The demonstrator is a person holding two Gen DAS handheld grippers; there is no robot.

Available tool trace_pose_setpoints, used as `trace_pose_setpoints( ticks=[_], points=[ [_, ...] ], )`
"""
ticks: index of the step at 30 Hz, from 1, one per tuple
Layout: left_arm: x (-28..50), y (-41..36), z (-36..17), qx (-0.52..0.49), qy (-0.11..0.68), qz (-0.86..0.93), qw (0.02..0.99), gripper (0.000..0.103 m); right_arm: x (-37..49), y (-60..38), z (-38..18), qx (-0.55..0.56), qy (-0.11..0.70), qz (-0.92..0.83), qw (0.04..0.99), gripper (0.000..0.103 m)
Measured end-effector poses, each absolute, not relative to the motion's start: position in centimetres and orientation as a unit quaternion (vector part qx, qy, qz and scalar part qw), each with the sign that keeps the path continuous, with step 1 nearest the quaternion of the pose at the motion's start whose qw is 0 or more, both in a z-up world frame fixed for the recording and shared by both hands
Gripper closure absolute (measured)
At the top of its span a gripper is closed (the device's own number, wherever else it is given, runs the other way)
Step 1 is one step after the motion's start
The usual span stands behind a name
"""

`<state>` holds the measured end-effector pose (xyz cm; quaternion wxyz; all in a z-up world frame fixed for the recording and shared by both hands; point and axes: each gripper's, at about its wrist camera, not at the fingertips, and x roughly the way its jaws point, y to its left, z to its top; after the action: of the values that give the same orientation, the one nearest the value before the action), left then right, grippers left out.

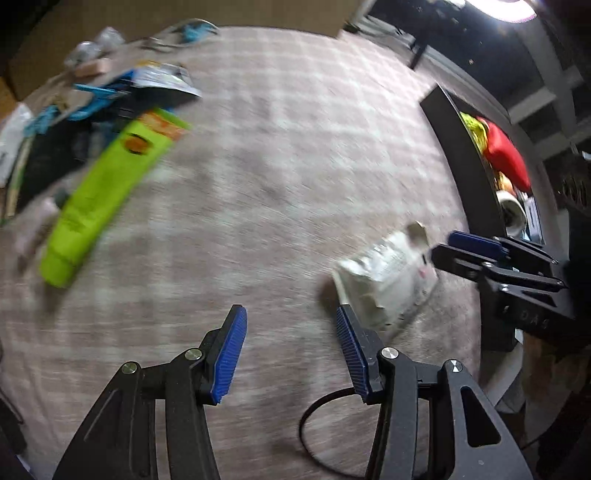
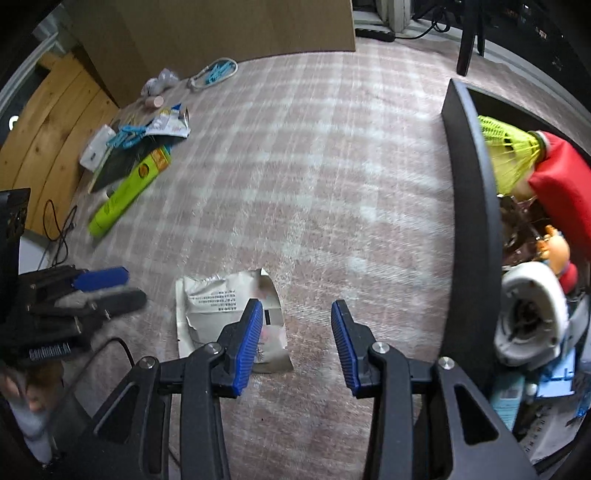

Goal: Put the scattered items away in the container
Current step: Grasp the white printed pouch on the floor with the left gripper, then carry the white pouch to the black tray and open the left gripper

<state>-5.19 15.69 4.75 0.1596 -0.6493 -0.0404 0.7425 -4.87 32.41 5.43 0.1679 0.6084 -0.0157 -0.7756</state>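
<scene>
A crumpled white foil packet point(image 1: 388, 280) point(image 2: 229, 317) lies on the pink checked carpet. My left gripper point(image 1: 291, 350) is open and empty, with the packet just beyond its right finger. My right gripper point(image 2: 295, 343) is open and empty above the carpet, with the packet under its left finger. A lime green tube point(image 1: 107, 199) point(image 2: 129, 192) lies at the far left in a pile of scattered items. The dark container point(image 1: 476, 177) point(image 2: 469, 229) stands at the right and holds a red pouch point(image 2: 561, 192), a yellow shuttlecock point(image 2: 506, 147) and a tape roll point(image 2: 532, 314).
The pile by the green tube holds blue clothes pegs point(image 2: 125, 134), a torn snack wrapper point(image 2: 168, 123), a dark flat pack point(image 2: 118, 162) and a white packet point(image 2: 94, 147). A cardboard box point(image 2: 221, 29) stands behind. A black cable point(image 1: 317, 424) lies near my left gripper.
</scene>
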Motion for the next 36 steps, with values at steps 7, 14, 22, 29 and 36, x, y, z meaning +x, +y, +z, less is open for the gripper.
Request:
trace_pose_setpoints(
  ticks=[7,14,22,29,36],
  points=[
    [-5.0,18.2,4.2,-0.648,-0.039,0.739,0.179,0.055,-4.7,31.9,3.8,0.62,-0.032,-0.764,0.177,0.065],
    [-5.0,20.4,4.3,-0.637,-0.02,0.744,0.201,0.059,-4.6,31.0,3.5,0.621,-0.035,-0.76,0.192,0.074],
    [-4.6,23.5,5.1,-0.629,-0.006,0.743,0.23,0.072,-4.7,30.6,3.4,0.625,-0.052,-0.754,0.198,0.082],
    [-5.4,25.1,7.2,-0.617,-0.005,0.745,0.253,0.073,-4.9,31.8,5.1,0.61,-0.071,-0.765,0.194,0.085],
    [-6.7,26.7,8.8,-0.595,0.021,0.751,0.287,0.073,-5.1,35.0,7.5,0.589,-0.098,-0.783,0.171,0.086]
  ],
)
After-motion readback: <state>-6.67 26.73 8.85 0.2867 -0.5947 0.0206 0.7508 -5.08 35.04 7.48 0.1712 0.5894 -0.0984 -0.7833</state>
